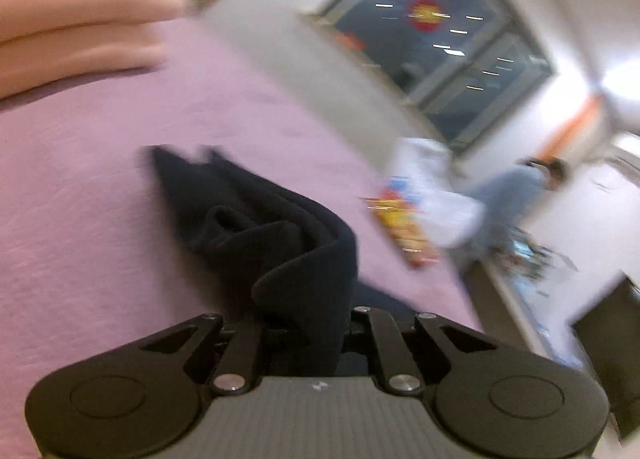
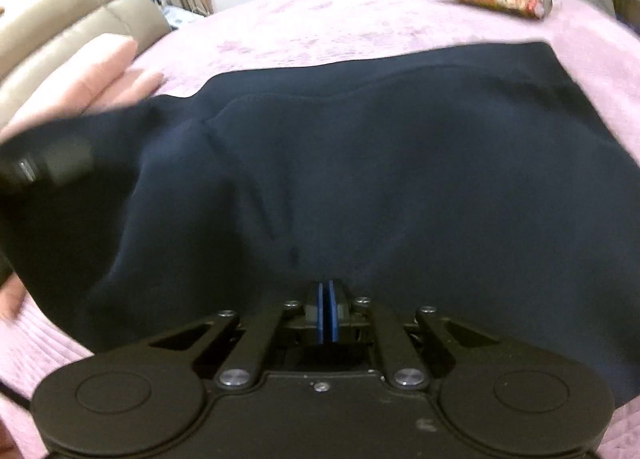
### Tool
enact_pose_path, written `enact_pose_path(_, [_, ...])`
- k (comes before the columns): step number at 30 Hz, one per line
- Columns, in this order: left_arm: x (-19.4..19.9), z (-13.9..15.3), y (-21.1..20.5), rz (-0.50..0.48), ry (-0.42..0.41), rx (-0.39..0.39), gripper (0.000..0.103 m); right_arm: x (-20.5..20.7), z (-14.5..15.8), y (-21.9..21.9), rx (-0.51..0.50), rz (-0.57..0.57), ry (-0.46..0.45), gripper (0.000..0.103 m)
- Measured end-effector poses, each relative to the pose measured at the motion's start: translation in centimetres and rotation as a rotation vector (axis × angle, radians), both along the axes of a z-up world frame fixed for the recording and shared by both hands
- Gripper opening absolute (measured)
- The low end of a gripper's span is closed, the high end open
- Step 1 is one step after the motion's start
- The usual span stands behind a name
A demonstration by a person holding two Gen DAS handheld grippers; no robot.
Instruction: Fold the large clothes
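Soft indoor light, heavy motion blur

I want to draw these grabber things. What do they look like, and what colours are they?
Both are mostly black. Each has two round black discs at the bottom corners and flat black link bars with shiny silver bolts. The left gripper has a grey ribbed plate with a small white mark. The right gripper has a black plate and two bright blue finger pads. No cables or sleeves show.

Matte black left gripper (image 1: pixel 304 323) with round pivot caps, silver screws, ribbed grey top plate bearing a small pale mark. Black right gripper (image 2: pixel 328 309) with blue pads (image 2: pixel 320 313), silver screws, perhaps dust-speckled housing.
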State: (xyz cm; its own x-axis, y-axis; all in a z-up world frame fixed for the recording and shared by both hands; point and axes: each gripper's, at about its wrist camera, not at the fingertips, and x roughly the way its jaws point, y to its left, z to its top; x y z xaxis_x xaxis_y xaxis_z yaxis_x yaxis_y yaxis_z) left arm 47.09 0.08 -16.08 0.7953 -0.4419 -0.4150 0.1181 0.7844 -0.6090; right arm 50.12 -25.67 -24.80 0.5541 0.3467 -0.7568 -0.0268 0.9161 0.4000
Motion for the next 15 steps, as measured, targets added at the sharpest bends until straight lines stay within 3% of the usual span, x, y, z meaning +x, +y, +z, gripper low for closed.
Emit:
enact_pose_path(4, [0.1,3.1,-7.1,-0.229,-0.111,0.018,0.01,1.2,-1.3,-4.3,0.267,-0.034,0.098,0.006])
enact_pose_path(5, [0.2,3.5,-9.0,-0.257,-0.124,0.055,0.01,1.5,-1.7,-5.7,0.331,-0.038,0.119,0.004])
enact_pose_path(7, [0.7,3.5,-11.9,-0.314,-0.134,0.074,0.01,1.6,-1.6,-8.4,0.386,-0.053,0.129,0.002])
enact_pose_path(11, [1.8,2.1,-16.6,-0.431,-0.11,0.062,0.01,0.5,0.7,-15.2,0.295,-0.128,0.039,0.001])
enact_pose_path(12, [1.6,1.7,-17.6,-0.46,-0.106,0.066,0.01,0.3,1.3,-17.0,0.236,-0.148,0.019,0.001])
enact_pose_path(15, [1.6,-0.1,-20.6,-0.548,-0.063,0.062,0.01,0.2,2.7,-21.4,-0.011,-0.188,-0.039,0.014])
